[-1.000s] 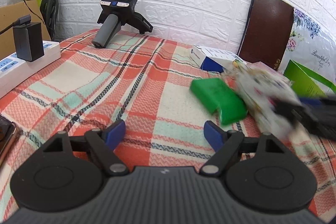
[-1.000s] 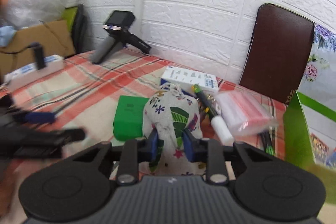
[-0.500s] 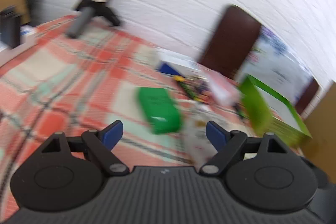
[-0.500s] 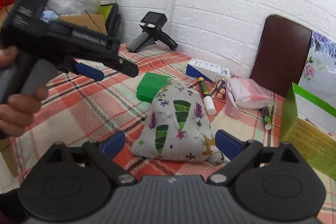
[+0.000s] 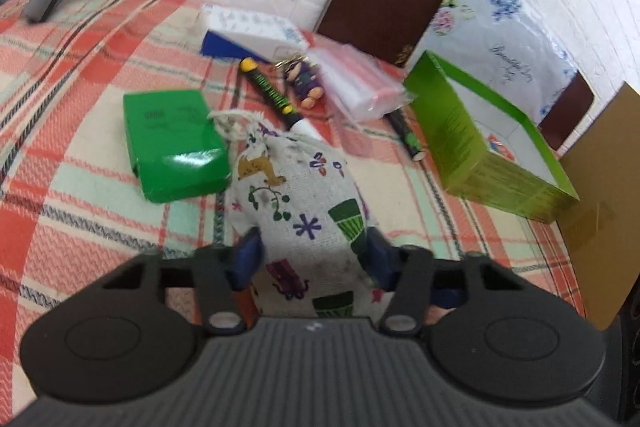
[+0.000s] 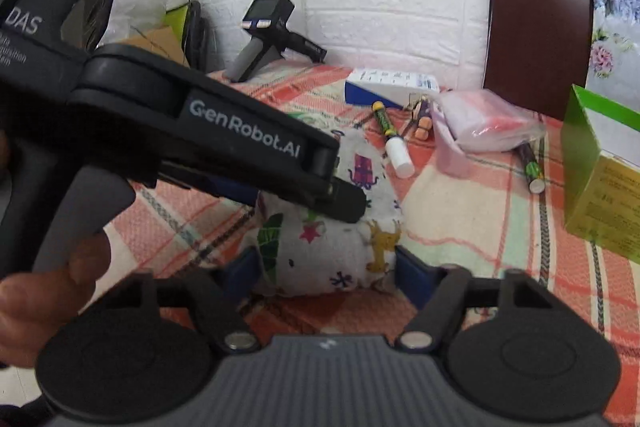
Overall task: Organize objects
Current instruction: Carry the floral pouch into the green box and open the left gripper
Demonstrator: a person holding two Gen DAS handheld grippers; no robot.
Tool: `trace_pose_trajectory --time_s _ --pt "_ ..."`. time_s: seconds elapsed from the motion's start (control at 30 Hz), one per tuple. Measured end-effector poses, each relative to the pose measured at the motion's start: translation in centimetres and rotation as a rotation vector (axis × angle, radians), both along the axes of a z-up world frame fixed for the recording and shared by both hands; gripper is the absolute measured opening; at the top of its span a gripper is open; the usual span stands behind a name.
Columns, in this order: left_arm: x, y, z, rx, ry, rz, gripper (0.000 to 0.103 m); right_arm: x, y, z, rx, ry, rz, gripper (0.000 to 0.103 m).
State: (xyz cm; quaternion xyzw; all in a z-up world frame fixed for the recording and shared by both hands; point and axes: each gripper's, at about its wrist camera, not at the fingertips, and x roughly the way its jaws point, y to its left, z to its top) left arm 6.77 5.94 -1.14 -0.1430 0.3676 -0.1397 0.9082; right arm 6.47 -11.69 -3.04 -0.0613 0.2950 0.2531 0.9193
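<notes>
printed drawstring pouch (image 5: 296,203) | soft, light, squashy; grip mid-body | left claw (image 5: 310,259) straddling, contact unclear | right claw (image 6: 326,273) likewise

My blue-padded left gripper (image 5: 310,259) meets a white pouch (image 5: 296,195) printed with green, purple and yellow figures; beside it a glossy green box (image 5: 172,143) on the red, cream and mint plaid tablecloth (image 5: 80,87)
</notes>
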Motion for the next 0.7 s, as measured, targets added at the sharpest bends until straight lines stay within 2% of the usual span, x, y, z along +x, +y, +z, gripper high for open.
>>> trace_pose_trajectory --time_s 0.03,0.07,0.2,0.3,0.37,0.5,0.7 --pt "-0.4 -0.3 0.8 0.001 -0.014 -0.020 0.045 -0.5 -0.1 0.2 0.000 -0.028 0.002 0.050" --pt "-0.7 -0.7 1.6 0.007 -0.035 -0.034 0.044 -1.1 -0.3 0.5 0.009 -0.061 0.005 0.048" --pt "-1.3 -3.8 5.0 0.076 -0.185 -0.094 0.044 -3.5 -1.5 2.4 0.011 -0.253 -0.045 0.046" --pt "-0.1 -6.6 7.0 0.073 -0.252 -0.165 0.044 -3.6 -3.7 3.7 0.032 -0.350 -0.132 0.046" --pt "1.4 -9.1 7.8 0.079 -0.269 -0.217 0.045 -3.1 -5.4 4.3 0.021 -0.399 -0.193 0.046" --pt "4.2 -15.3 8.2 0.106 -0.287 -0.323 0.045 -1.2 -9.9 4.6 0.009 -0.428 -0.327 0.046" --pt "8.0 -23.8 7.7 0.132 -0.278 -0.439 0.045 1.9 -17.1 3.9 -0.005 -0.414 -0.501 0.046"
